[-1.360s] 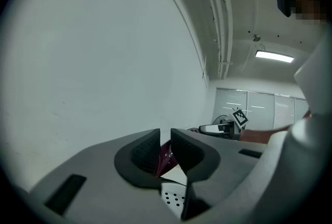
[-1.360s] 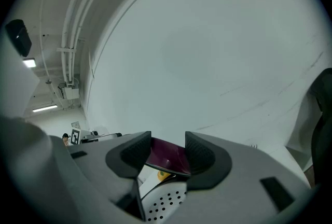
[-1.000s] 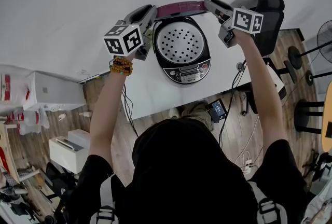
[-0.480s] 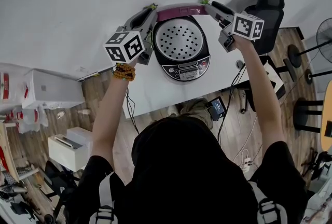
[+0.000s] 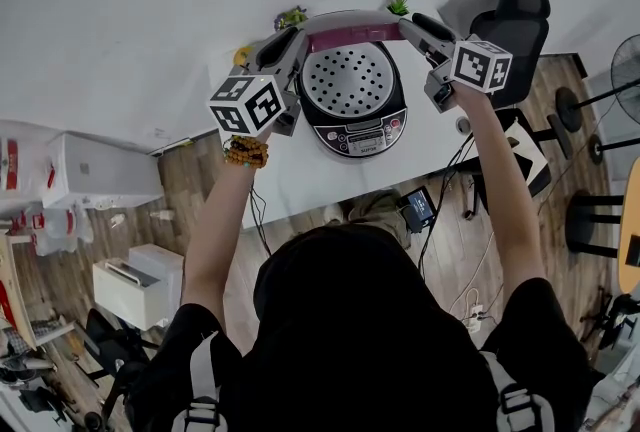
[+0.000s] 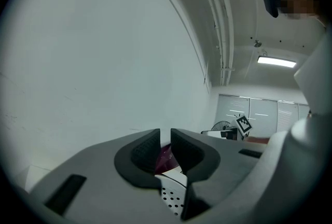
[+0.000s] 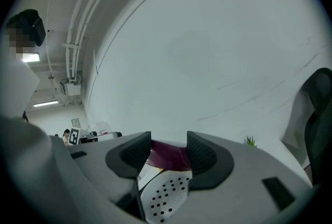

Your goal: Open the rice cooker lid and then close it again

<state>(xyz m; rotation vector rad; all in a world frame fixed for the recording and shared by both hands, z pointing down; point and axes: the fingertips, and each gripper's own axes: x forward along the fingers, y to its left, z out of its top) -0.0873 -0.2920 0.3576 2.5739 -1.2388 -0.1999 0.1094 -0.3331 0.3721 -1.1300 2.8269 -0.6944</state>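
The rice cooker (image 5: 362,138) sits on the white table (image 5: 300,182) ahead of you, its control panel facing you at 6 o'clock. Its lid (image 5: 350,28) stands raised at the 12 o'clock side of the body, tilted so that the perforated inner plate (image 5: 350,78) faces up toward you, with the maroon rim along the far edge.

Your left gripper (image 5: 291,44) has the lid's edge at about 10 o'clock of the cooker. In the left gripper view its jaws stand close together, with the maroon rim (image 6: 165,156) pinched between the dark pads and the perforated plate (image 6: 171,196) showing just below.

Your right gripper (image 5: 411,24) has the opposite edge at about 2 o'clock. In the right gripper view its jaws sit wider apart, clamped on a broader stretch of maroon rim (image 7: 169,154), again with the perforated plate (image 7: 165,195) beneath.

A small green plant (image 5: 399,2) stands on the table just beyond the right gripper, at 1 o'clock of the cooker, and another small plant (image 5: 290,18) at 11 o'clock. A black chair (image 5: 512,12) stands past the table edge at 2 o'clock. A bead bracelet (image 5: 245,152) circles your left wrist.
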